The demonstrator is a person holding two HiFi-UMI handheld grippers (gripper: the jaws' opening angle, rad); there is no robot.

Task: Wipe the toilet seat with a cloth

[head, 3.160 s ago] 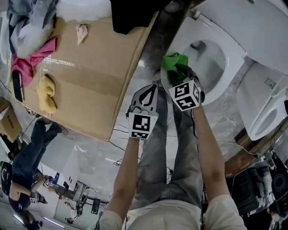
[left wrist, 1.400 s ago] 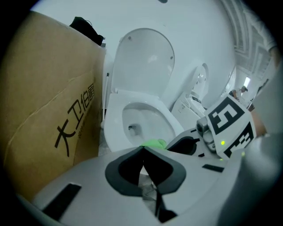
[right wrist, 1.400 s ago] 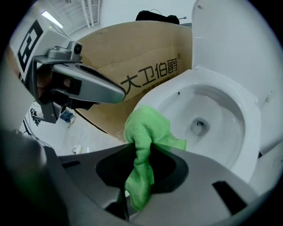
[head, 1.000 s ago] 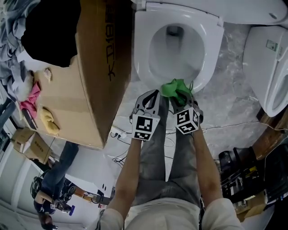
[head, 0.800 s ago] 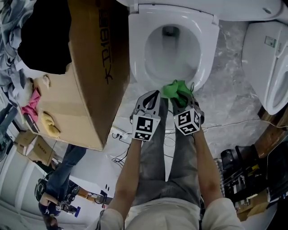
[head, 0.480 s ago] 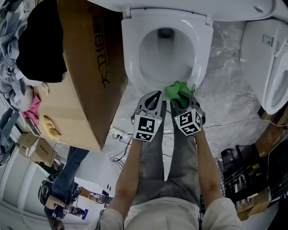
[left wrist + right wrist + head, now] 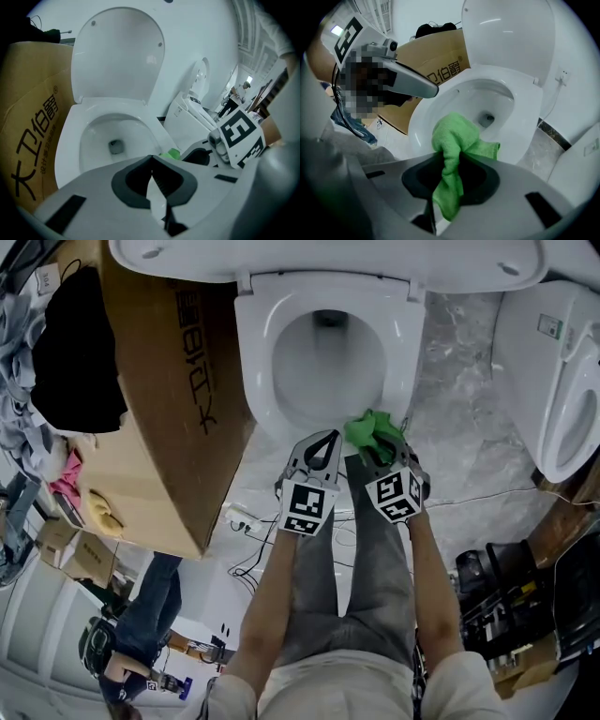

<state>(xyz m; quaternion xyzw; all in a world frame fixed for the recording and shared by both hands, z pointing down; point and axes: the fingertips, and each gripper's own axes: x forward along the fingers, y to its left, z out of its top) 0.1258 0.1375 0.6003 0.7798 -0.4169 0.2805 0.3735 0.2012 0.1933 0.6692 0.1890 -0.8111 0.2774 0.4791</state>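
The white toilet seat (image 7: 253,381) rings the bowl straight ahead, its lid (image 7: 117,56) raised. A bunched green cloth (image 7: 371,429) hangs just over the seat's front right rim, and my right gripper (image 7: 381,444) is shut on it. In the right gripper view the cloth (image 7: 457,136) spills out from between the jaws of the right gripper (image 7: 449,161), in front of the seat (image 7: 525,117). My left gripper (image 7: 322,439) sits beside it to the left, shut and empty, short of the seat's front edge. Its jaws meet at the left gripper's tip (image 7: 151,160).
A big cardboard box (image 7: 159,427) stands tight against the toilet's left side, with black fabric (image 7: 75,352) and rags on it. Another white toilet (image 7: 553,381) stands to the right. Cables (image 7: 246,519) lie on the marble floor. Gear (image 7: 506,601) is at lower right, and a person (image 7: 131,652) at lower left.
The toilet has swung from the upper right to straight ahead and nearer. Both grippers keep their pose, and the green cloth stays held at the seat's front rim.
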